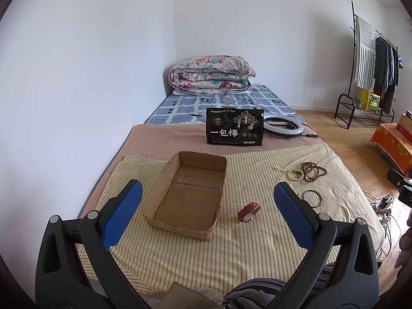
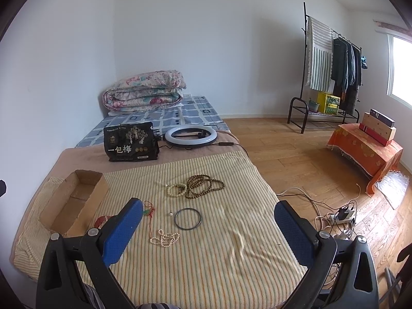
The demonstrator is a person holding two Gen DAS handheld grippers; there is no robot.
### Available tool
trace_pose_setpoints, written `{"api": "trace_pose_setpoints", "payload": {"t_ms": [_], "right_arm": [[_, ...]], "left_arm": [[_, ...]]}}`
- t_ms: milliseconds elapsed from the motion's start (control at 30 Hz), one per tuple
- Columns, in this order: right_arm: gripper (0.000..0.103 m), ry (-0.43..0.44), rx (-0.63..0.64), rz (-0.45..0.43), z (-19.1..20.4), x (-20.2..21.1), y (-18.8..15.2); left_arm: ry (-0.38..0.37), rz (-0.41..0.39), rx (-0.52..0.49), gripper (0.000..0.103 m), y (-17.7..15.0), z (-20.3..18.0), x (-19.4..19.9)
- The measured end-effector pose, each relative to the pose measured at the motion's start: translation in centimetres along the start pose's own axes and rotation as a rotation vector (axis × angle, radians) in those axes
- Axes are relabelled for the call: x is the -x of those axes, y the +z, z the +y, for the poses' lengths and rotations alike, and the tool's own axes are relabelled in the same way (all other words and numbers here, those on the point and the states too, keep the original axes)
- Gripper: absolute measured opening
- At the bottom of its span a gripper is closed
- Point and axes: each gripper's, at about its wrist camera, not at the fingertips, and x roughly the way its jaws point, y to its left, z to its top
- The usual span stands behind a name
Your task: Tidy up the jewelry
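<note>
**Jewelry still loose on the bed, box empty**

You are working over a bed [image 2: 206, 270] with a striped cover in a bare white room. Both your left hand-held gripper [image 1: 207, 203] and right hand-held gripper [image 2: 208, 221] hang wide apart, holding nothing. Nearest, to the right of the cardboard box [image 1: 185, 195], lie the pearl strand [image 2: 164, 239], dark bangle [image 2: 188, 219] and red strap [image 1: 249, 210]; farther out, the pale bead bracelet [image 2: 176, 190] touches the brown bead necklace [image 2: 206, 185]. The soft cover may let thin pieces slip, and lifting the bracelet could drag the necklace along.
</note>
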Motion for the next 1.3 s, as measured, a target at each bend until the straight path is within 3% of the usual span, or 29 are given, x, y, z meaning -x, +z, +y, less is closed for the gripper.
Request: {"api": "trace_pose_setpoints", "payload": {"t_ms": [1300], "right_arm": [[0.103,0.000,-0.001,0.027,0.1,-1.3,-0.4]], "left_arm": [[0.005,0.013,0.002,0.103,-0.9,-0.4,-0.7]]}}
